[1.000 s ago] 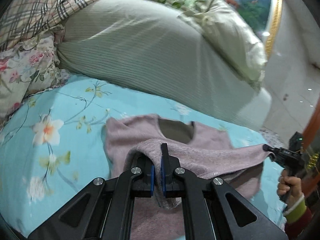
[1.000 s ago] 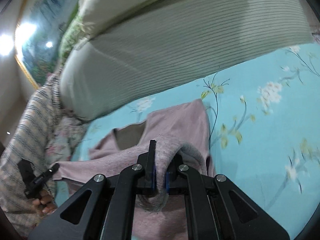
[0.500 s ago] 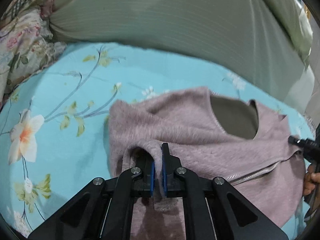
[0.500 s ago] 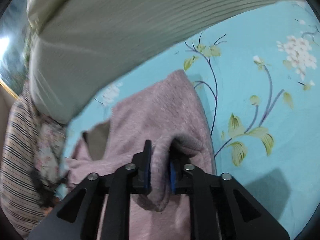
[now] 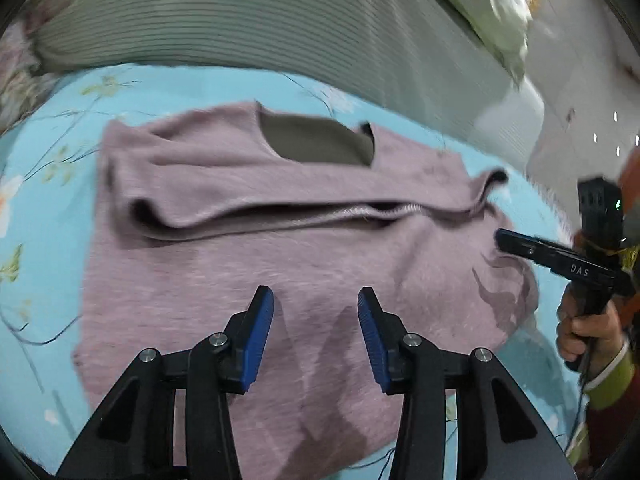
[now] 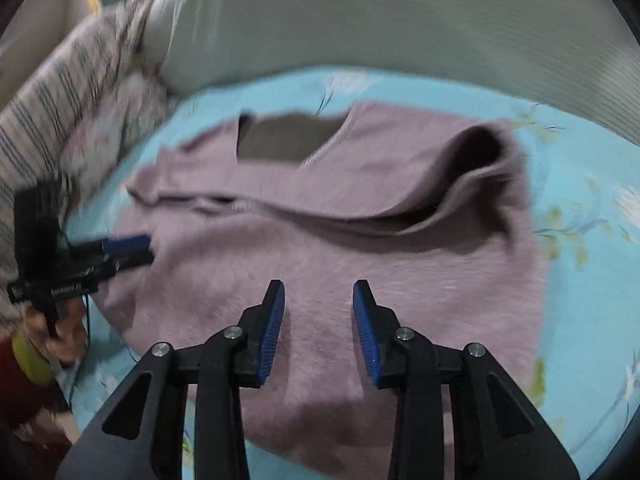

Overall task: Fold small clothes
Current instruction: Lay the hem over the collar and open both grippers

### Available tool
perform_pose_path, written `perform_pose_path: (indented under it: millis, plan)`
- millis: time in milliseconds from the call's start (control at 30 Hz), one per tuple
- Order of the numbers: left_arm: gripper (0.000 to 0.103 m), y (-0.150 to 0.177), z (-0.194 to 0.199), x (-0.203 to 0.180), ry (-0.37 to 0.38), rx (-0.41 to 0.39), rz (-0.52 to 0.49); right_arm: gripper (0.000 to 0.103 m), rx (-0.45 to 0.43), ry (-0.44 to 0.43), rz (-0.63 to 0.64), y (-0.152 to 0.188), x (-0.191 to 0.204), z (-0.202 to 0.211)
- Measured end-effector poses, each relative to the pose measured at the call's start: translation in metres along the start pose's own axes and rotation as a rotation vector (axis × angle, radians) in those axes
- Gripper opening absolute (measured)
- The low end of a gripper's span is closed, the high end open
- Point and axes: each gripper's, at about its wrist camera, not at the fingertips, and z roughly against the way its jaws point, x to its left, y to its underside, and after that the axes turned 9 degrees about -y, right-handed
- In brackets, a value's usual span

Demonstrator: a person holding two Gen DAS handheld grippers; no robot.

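A small mauve fuzzy sweater (image 5: 248,256) lies on the blue floral bedsheet (image 5: 48,184), folded across its middle, with the hem edge lying just below the grey-lined neckline (image 5: 316,144). It also shows in the right wrist view (image 6: 360,248). My left gripper (image 5: 316,320) is open and empty, just above the near part of the sweater. My right gripper (image 6: 318,316) is open and empty over the same cloth. The right gripper shows at the right of the left wrist view (image 5: 560,260), and the left gripper at the left of the right wrist view (image 6: 100,256).
A large grey-green striped pillow (image 5: 248,20) lies behind the sweater. A plaid and floral blanket (image 6: 72,92) is bunched at the left of the right wrist view. The bed's edge and pale floor (image 5: 580,100) are at the right.
Both grippers have opened and let go of the sweater's hem. The hem now lies folded up near the neckline. Both grippers have drawn back toward the near side.
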Motion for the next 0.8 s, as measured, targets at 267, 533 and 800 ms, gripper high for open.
perform_pose_path:
  millis: [267,533,800]
  plan:
    - [0.042,-0.047,-0.051,0.016,-0.132,0.053,-0.032,0.033,0.004,0.138,-0.095,-0.060,-0.062,-0.031]
    - [0.039,-0.093,-0.058,0.082,-0.261,-0.038,0.178,0.033,-0.290,0.167,-0.372,-0.069,-0.117,0.006]
    - [0.047,-0.062,-0.011,0.097,-0.228,-0.110,0.323,0.036,-0.349,0.088,-0.346,-0.021,-0.064,0.043]
